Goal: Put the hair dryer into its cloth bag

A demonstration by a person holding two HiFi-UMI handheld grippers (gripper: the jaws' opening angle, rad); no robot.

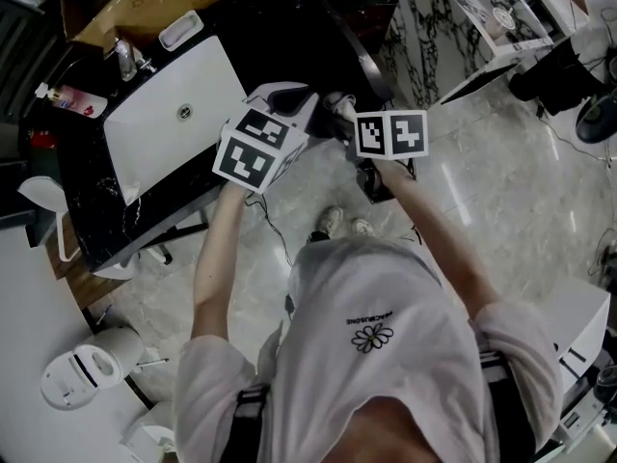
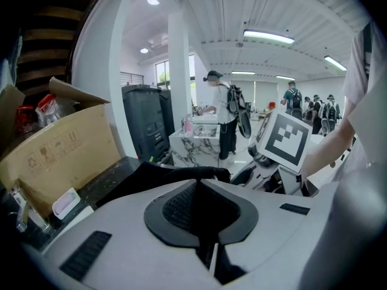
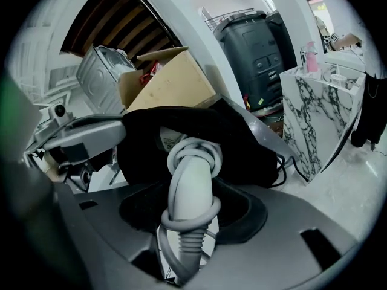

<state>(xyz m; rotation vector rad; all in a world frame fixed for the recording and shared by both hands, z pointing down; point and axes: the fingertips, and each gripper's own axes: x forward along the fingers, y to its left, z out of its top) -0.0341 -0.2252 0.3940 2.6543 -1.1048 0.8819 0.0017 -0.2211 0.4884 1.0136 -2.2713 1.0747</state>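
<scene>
The black cloth bag (image 3: 248,147) hangs open between both grippers over the floor. My left gripper (image 2: 202,189) is shut on the bag's black rim (image 2: 163,175). My right gripper (image 3: 187,219) is shut on the grey hair dryer's handle (image 3: 192,180), which has its cord wound around it. The dryer's head is inside the bag's mouth and mostly hidden by the cloth. In the head view the left gripper (image 1: 284,104) and the right gripper (image 1: 345,116) stand close together, marker cubes facing up, in front of the person's body.
A black counter with a white sink (image 1: 169,114) lies at the left, a cardboard box (image 2: 60,144) behind it. A dark bin (image 2: 145,125) and a marble-patterned counter (image 3: 314,113) stand beyond. Several people (image 2: 225,116) are farther back. A black cable (image 3: 284,162) trails by the bag.
</scene>
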